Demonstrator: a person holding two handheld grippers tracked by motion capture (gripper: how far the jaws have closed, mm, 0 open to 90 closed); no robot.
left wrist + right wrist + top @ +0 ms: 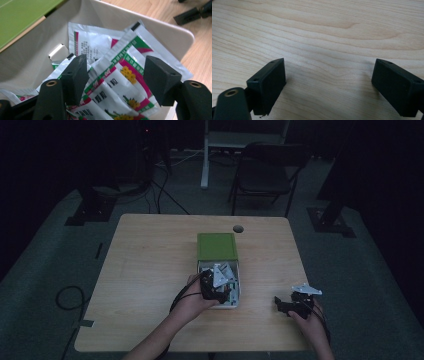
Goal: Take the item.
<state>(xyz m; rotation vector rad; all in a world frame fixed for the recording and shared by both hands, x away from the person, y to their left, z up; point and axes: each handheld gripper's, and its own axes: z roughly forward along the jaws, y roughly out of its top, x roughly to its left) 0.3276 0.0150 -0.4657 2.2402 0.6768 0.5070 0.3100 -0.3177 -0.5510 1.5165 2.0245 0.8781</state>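
A white open box [239, 292] sits at mid-table, its green lid [216, 246] lying against its far end. Inside it lie several white sachets [100, 42] printed in red and green with yellow flowers. My left gripper [221, 271] reaches down into the box. In the left gripper view its jaws [116, 61] stand apart, straddling a flower-printed sachet [130, 75], and I see no pad pressing on it. My right gripper [278, 305] rests on the table to the right of the box. It stands open [329, 66] over bare wood with nothing between its fingers.
The wooden table [150, 270] has a round cable hole [238, 228] near its far edge. A folding chair [270, 170] and a desk leg stand beyond it, with cables on the dark floor at the left. The room is dim.
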